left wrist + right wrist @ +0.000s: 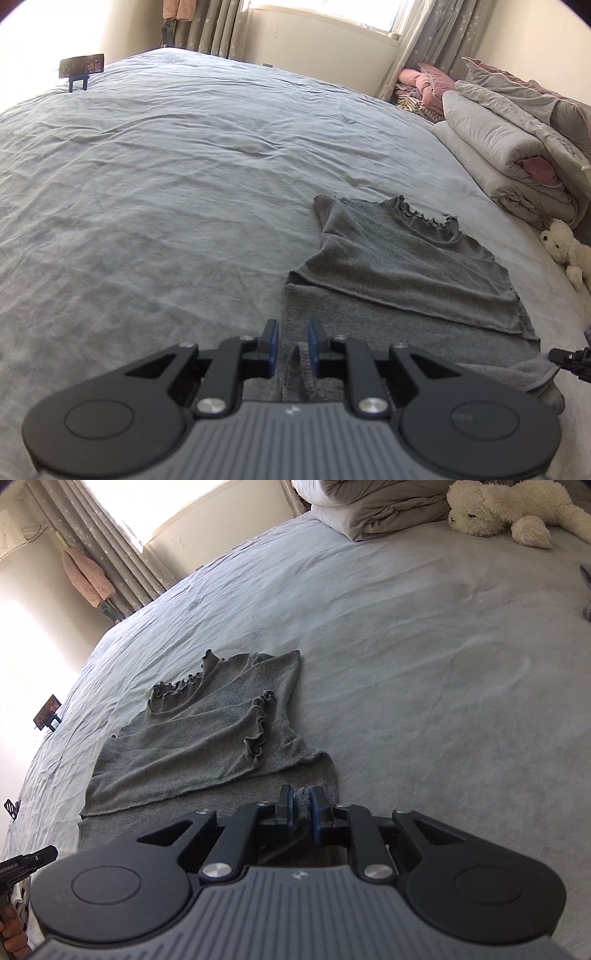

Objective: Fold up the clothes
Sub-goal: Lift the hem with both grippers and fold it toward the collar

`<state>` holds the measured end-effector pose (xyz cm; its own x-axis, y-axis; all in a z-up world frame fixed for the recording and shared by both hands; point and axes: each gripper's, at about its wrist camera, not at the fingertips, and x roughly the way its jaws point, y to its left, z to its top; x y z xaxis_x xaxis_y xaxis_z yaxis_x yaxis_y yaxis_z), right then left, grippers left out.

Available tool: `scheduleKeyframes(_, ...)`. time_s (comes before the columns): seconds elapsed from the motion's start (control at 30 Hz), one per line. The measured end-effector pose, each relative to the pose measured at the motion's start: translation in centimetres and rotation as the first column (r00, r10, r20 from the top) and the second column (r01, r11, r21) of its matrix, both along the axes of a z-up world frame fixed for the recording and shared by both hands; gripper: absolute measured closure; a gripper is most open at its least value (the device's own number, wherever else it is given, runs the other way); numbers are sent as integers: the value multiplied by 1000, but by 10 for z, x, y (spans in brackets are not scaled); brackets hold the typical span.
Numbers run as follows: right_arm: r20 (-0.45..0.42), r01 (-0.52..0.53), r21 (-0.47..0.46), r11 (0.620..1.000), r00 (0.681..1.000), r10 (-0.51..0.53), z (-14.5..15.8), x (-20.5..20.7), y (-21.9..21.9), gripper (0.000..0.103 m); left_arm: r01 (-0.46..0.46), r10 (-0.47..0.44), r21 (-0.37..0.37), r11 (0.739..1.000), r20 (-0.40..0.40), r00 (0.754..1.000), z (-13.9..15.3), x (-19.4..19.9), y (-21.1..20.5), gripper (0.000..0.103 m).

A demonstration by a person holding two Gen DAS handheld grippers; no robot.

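A grey knit top (pixel 406 266) with a ruffled collar lies flat on the grey bedsheet (pixel 166 166), sleeves folded in over its chest. My left gripper (pixel 293 345) is at the top's near left corner. Its jaws stand apart, and a loose fold of the hem rests against the right pad (pixel 314 343) without being pinched. In the right wrist view the same top (pixel 192 734) lies ahead and to the left. My right gripper (pixel 301 808) is at its near right corner, with a bunch of hem filling the narrow gap between the blue pads.
Folded quilts and pillows (pixel 509 147) are stacked along the bed's right side, with a white plush toy (pixel 565 251) beside them. A phone on a stand (pixel 81 68) sits at the far left corner. Curtains and a window are behind the bed. A hand (pixel 11 934) holds the left gripper.
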<state>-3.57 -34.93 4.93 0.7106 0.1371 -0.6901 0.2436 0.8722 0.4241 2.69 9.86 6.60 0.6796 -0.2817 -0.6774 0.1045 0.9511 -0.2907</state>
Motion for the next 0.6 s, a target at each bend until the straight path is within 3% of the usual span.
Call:
scheduleKeyframes(0.07, 24, -20, -43, 999, 999, 21, 9, 0, -1, 86, 17, -17, -76, 997, 12, 1000, 5, 1, 12, 41)
scheduleKeyframes(0.13, 51, -56, -82, 995, 997, 61, 18, -2, 2, 80, 77, -75, -82, 994, 23, 997, 8, -1, 10, 36)
scheduleKeyframes(0.2, 49, -130, -171, 977, 989, 140, 25, -4, 11, 69, 161, -160, -27, 987, 21, 987, 9, -6, 3, 36)
scheduleKeyframes(0.33, -43, -275, -352, 895, 960, 278, 22, -11, 30, 67, 330, -336, 138, 934, 21, 942, 6, -23, -16, 36)
scheduleKeyframes(0.4, -46, -303, -254, 919, 953, 301, 17, -10, 26, 67, 378, -385, 161, 912, 9, 923, 1, -26, -24, 35)
scheduleKeyframes(0.47, -33, -307, -181, 934, 952, 306, 15, -5, 26, 67, 380, -382, 145, 914, -13, 924, -6, -22, -31, 35)
scheduleKeyframes(0.53, -40, -297, -157, 942, 955, 294, 11, 2, 28, 67, 360, -359, 125, 924, -36, 933, -13, -16, -38, 43)
scheduleKeyframes(0.6, -68, -273, -161, 949, 962, 265, 3, 9, 32, 72, 332, -328, 148, 932, -53, 943, -20, -10, -45, 95)
